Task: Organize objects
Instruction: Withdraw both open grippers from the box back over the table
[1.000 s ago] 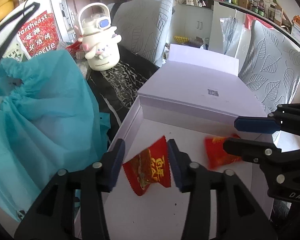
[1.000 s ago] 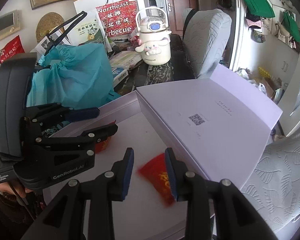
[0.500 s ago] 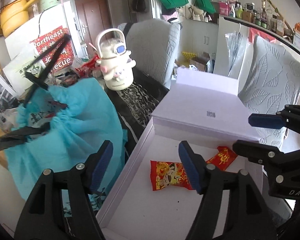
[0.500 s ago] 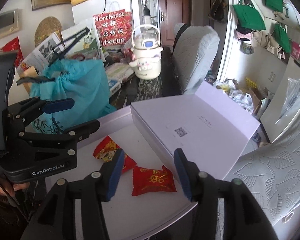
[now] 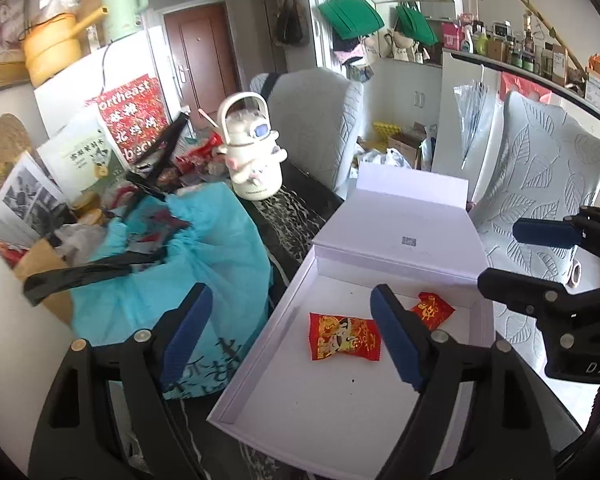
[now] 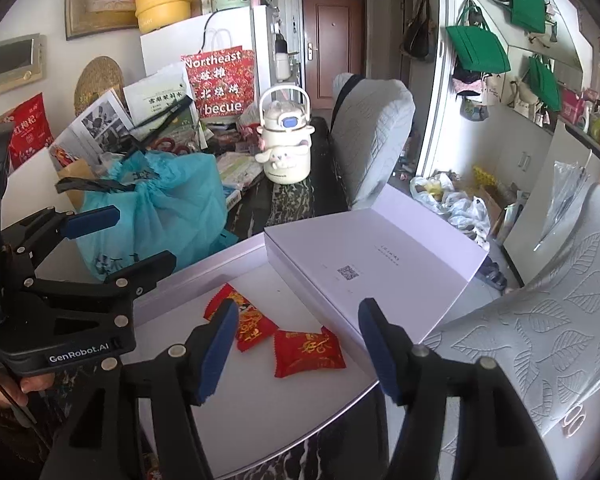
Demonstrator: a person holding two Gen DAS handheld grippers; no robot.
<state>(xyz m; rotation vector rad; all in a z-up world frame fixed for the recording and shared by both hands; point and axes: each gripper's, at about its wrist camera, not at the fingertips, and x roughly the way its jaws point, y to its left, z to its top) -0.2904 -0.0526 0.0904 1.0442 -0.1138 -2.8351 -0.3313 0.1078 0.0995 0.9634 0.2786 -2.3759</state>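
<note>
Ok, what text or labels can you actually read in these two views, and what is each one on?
"Northeast" and "becue": red paper bag at the back of the table.
"GenRobot.AI": body of the left claw.
"DAS": cut off at the frame edge, body of the right claw.
Code square and fine print: white box lid, too small to read.
Gold characters: two red snack packets, not legible.
Cream bottle: base print too blurred.

Two red foil snack packets lie side by side in the open white cardboard box, nearer its hinged-lid edge.
</note>
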